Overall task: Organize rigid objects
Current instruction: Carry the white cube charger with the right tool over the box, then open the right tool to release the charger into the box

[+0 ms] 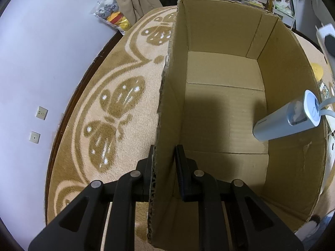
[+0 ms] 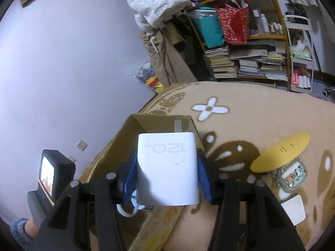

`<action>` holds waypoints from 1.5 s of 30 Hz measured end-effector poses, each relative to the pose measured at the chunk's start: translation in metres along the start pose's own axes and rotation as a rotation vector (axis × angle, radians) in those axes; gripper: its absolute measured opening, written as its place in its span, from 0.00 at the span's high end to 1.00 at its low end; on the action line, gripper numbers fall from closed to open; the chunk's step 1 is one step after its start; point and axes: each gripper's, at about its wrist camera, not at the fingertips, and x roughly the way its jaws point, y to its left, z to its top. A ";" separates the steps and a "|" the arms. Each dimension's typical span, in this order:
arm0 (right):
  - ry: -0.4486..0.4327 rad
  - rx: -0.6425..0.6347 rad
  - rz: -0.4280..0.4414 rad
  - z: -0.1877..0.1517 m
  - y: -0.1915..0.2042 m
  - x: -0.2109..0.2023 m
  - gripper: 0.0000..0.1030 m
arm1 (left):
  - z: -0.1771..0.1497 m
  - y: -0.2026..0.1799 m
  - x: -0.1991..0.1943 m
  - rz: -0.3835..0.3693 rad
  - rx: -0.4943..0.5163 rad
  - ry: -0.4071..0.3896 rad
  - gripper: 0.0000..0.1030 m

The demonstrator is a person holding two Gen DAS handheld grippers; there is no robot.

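Observation:
An open cardboard box [image 1: 219, 108] stands on the rug with a bare floor inside. My left gripper [image 1: 165, 148] is shut on the box's left wall, one finger outside and one inside. My right gripper [image 2: 167, 154] is shut on a white charger [image 2: 167, 167] marked 120W, its blue pads [image 2: 204, 175] pressing both sides. The charger's metal prong points away, over the box [image 2: 117, 146], and a white cable hangs beneath it. In the left wrist view the charger [image 1: 289, 121] hangs tilted above the box's right wall, cable trailing from its end.
A yellow oval disc [image 2: 280, 154], a small picture case [image 2: 293, 177] and a white card [image 2: 293, 209] lie on the rug right of the box. A crowded bookshelf [image 2: 240, 62] stands behind. A pale wall runs along the left. A hand in a fluffy sleeve [image 2: 21, 230] holds the left gripper.

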 end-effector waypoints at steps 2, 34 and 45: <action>0.002 -0.018 0.005 0.002 0.006 0.000 0.46 | 0.000 0.000 0.000 0.000 -0.001 -0.001 0.84; 0.205 -0.351 -0.146 0.002 0.060 0.054 0.46 | 0.002 0.007 0.001 -0.018 -0.026 0.002 0.83; 0.277 -0.384 -0.174 -0.002 0.062 0.070 0.46 | 0.002 0.010 0.002 -0.042 -0.043 0.005 0.85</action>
